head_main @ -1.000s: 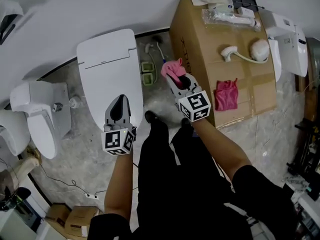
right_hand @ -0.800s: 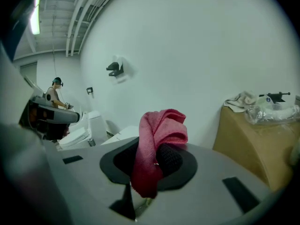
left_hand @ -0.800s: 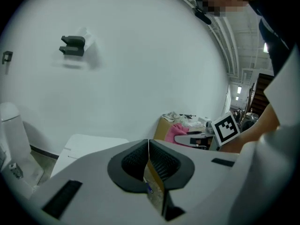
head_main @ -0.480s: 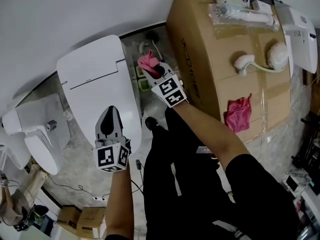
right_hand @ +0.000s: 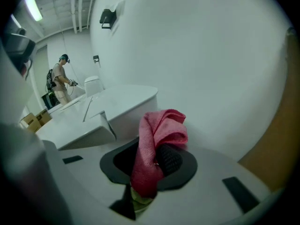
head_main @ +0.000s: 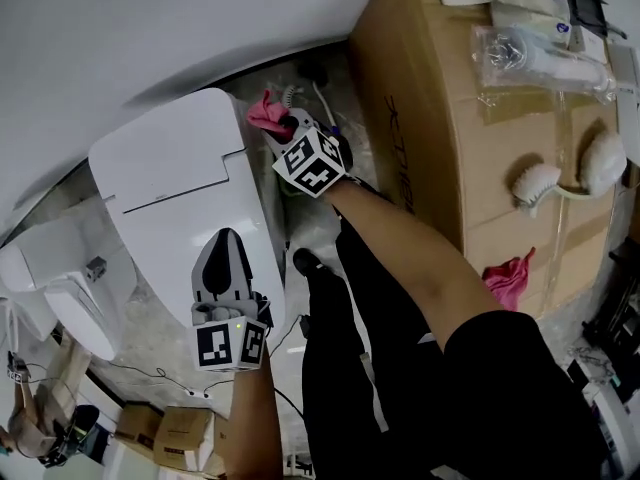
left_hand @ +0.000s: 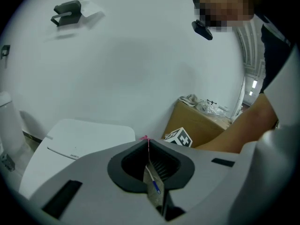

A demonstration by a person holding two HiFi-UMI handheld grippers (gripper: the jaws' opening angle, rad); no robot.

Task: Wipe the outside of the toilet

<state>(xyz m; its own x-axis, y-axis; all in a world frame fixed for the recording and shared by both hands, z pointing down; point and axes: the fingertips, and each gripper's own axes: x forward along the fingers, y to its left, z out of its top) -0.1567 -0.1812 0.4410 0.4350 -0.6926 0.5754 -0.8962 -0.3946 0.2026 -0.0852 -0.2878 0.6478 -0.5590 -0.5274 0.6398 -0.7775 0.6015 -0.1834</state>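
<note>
A white toilet [head_main: 170,198] with its lid down stands against the wall, also seen in the left gripper view [left_hand: 84,135] and the right gripper view [right_hand: 112,102]. My right gripper [head_main: 280,120] is shut on a pink cloth [head_main: 268,111] at the toilet's rear right corner, close to the wall. In the right gripper view the pink cloth [right_hand: 157,139] bulges up out of my right gripper [right_hand: 159,151]. My left gripper [head_main: 227,238] hovers over the front of the lid, jaws together, holding nothing. Its closed tips [left_hand: 149,146] point toward the wall.
A large cardboard box [head_main: 440,98] stands right of the toilet, with brushes [head_main: 560,173], a plastic-wrapped pack [head_main: 535,58] and a second pink cloth [head_main: 510,278] on it. Another toilet [head_main: 60,293] sits at the left. Small boxes [head_main: 160,428] and a cable lie on the floor. A person [right_hand: 60,78] stands far off.
My right gripper has carried the pink cloth left, from beside the cardboard box to the toilet's rear right corner. My left gripper has stayed over the lid.
</note>
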